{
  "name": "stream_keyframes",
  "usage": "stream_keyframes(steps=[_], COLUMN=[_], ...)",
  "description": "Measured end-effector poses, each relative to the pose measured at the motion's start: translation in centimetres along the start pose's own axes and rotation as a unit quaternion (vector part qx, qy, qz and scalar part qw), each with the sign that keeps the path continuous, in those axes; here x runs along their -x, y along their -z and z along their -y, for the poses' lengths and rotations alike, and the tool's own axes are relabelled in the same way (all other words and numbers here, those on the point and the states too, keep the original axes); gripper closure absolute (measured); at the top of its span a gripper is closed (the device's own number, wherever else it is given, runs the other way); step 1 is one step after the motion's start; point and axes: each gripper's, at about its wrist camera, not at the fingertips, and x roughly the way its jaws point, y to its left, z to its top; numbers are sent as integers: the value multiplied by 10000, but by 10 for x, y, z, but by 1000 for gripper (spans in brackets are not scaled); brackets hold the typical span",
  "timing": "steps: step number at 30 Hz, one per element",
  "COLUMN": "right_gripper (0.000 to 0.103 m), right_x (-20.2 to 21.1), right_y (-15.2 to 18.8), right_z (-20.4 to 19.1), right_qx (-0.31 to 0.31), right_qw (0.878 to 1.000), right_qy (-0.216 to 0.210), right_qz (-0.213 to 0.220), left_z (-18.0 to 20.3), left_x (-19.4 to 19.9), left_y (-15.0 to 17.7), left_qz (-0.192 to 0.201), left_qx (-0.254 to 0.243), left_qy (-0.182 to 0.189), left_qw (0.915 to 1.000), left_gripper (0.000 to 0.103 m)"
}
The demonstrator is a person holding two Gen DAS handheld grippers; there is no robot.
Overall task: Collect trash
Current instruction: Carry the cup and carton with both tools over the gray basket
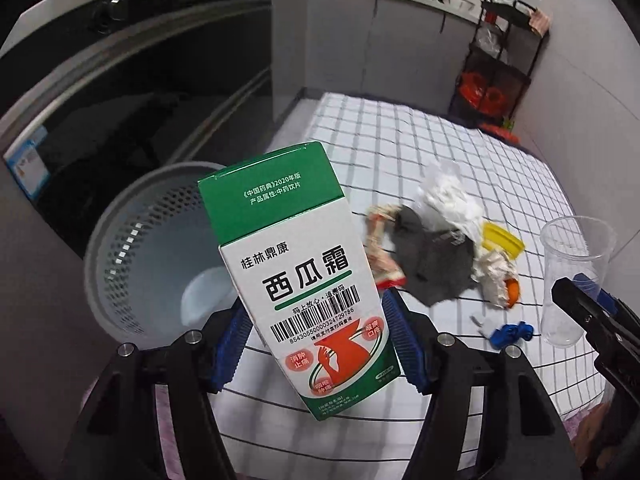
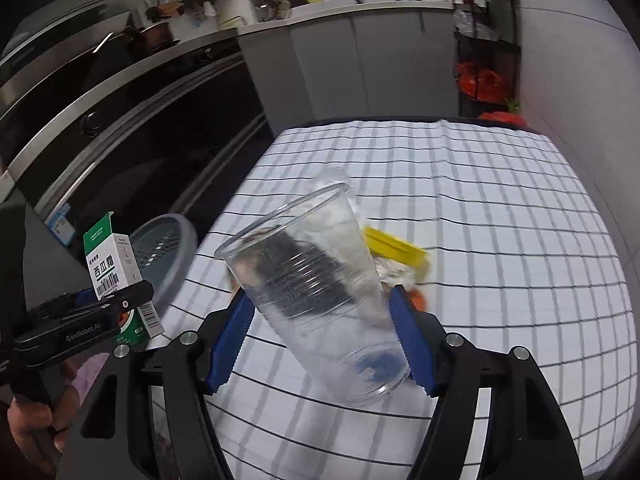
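My left gripper (image 1: 314, 346) is shut on a green and white medicine box (image 1: 304, 280), held upright beside the grey perforated trash bin (image 1: 152, 256) at the table's left edge. The box also shows in the right wrist view (image 2: 116, 268). My right gripper (image 2: 320, 340) is shut on a clear plastic cup (image 2: 316, 288), tilted left above the table. The cup also shows in the left wrist view (image 1: 572, 280). A pile of trash lies on the checked tablecloth (image 1: 400, 152): a dark grey rag (image 1: 432, 264), crumpled white plastic (image 1: 448, 196), a yellow piece (image 1: 502, 240) and a blue cap (image 1: 512, 332).
A dark oven front (image 1: 120, 92) and grey counter cabinets (image 2: 360, 60) stand left of and behind the table. A black rack (image 1: 500, 64) with red bags stands at the far right corner against the wall. A white object lies in the bin's bottom (image 1: 204, 296).
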Motion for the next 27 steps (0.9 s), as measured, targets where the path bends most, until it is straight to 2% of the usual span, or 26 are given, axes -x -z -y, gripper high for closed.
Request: stream_keyframes(steps=[6, 14, 20, 27], right_gripper=[36, 36, 36, 36], right_x=[-29, -86, -124, -157], right_y=[-23, -43, -44, -38], right_z=[-73, -157, -204, -232], right_qx=[486, 974, 1218, 1374], right_qw=[9975, 9892, 9817, 9761], right_qy=[-484, -976, -1208, -1236], right_qz=[-147, -493, -829, -1142], left_z=[-75, -164, -206, -226], left_x=[14, 4, -14, -42], left_y=[-15, -24, -23, -17], left_qz=[204, 209, 83, -168], left_qx=[262, 692, 1035, 1192], left_qy=[-323, -619, -704, -677], left_qw=[9989, 9955, 9921, 9904], left_gripper=[40, 40, 40, 40])
